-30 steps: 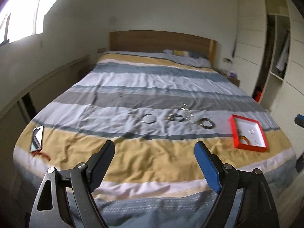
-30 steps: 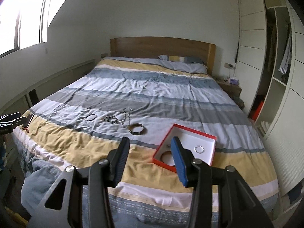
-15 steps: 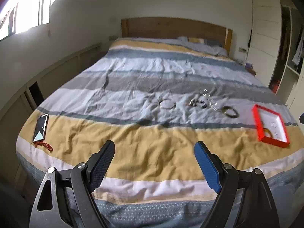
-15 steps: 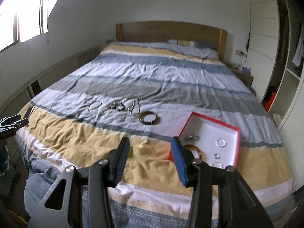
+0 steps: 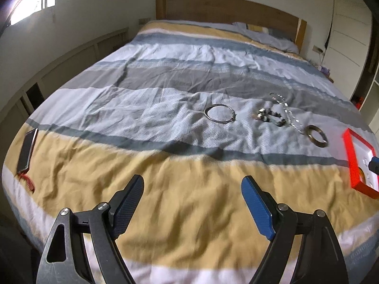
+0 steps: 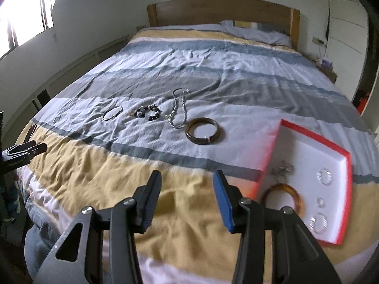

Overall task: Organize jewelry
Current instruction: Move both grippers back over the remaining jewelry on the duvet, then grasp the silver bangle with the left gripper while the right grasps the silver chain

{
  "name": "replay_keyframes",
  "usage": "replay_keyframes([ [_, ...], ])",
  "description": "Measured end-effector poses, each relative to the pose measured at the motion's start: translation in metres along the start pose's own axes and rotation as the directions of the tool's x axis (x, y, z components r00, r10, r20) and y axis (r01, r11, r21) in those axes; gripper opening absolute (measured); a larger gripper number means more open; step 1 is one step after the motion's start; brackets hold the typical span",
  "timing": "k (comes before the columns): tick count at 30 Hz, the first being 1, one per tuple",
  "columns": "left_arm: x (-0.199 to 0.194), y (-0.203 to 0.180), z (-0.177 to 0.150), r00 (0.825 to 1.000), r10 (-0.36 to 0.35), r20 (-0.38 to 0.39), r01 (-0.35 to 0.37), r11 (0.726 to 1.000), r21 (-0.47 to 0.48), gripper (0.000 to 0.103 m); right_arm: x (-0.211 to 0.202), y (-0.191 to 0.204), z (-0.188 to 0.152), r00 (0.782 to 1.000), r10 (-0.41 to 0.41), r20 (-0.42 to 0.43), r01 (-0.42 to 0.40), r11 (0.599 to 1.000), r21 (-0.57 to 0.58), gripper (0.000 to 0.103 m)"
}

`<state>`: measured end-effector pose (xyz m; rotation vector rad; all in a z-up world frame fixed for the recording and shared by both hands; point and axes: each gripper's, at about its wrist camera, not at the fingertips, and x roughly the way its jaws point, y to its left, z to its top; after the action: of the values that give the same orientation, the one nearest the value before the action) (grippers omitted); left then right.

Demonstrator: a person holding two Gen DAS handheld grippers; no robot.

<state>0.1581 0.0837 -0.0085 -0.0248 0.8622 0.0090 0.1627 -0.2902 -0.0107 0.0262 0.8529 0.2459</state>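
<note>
On the striped bedspread (image 5: 165, 156) lies a row of jewelry: a thin silver bangle (image 5: 219, 113) (image 6: 112, 113), a dark beaded bracelet (image 5: 270, 117) (image 6: 147, 113), a silver chain necklace (image 5: 285, 110) (image 6: 178, 108) and a thick brown bangle (image 5: 316, 135) (image 6: 201, 130). A red-rimmed white tray (image 6: 315, 151) (image 5: 353, 156) at the right holds an amber bangle (image 6: 281, 197), a small silver piece and clear rings. My left gripper (image 5: 192, 187) hovers open over the yellow stripe, well short of the jewelry. My right gripper (image 6: 186, 182) is open and empty, just left of the tray.
A phone (image 5: 27, 150) with a red cord lies near the bed's left edge. Wooden headboard (image 6: 220, 11) and pillows are at the far end. A wall ledge runs along the left; wardrobe and nightstand stand at the right. The left gripper's fingers (image 6: 23, 152) show at the right wrist view's left edge.
Both grippers have come forward and down toward the bed; the jewelry and tray now look larger and nearer. Neither jaw opening has visibly changed.
</note>
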Motion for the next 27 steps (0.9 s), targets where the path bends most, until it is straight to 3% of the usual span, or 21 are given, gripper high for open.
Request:
replay_keyframes([
  [5, 0.040, -0.006, 0.023, 1.000, 0.003, -0.019, -0.002, 1.000, 0.017, 0.082, 0.046, 0.002, 0.020, 0.999, 0.032, -0.025, -0.032, 0.999, -0.002, 0.043],
  [14, 0.113, -0.012, 0.073, 0.999, -0.022, -0.037, 0.022, 1.000, 0.014, 0.071, 0.124, 0.012, 0.075, 0.998, 0.046, -0.033, -0.047, 0.998, -0.037, 0.043],
  [22, 0.183, -0.017, 0.100, 0.993, -0.024, -0.113, 0.025, 1.000, 0.002, 0.048, 0.182, 0.018, 0.106, 0.998, 0.025, -0.049, -0.028, 0.998, -0.056, 0.044],
  [27, 0.209, -0.025, 0.106, 0.991, 0.003, -0.137, 0.001, 1.000, 0.026, 0.048, 0.217, 0.012, 0.119, 0.997, 0.028, -0.077, -0.029, 0.999, -0.014, 0.043],
])
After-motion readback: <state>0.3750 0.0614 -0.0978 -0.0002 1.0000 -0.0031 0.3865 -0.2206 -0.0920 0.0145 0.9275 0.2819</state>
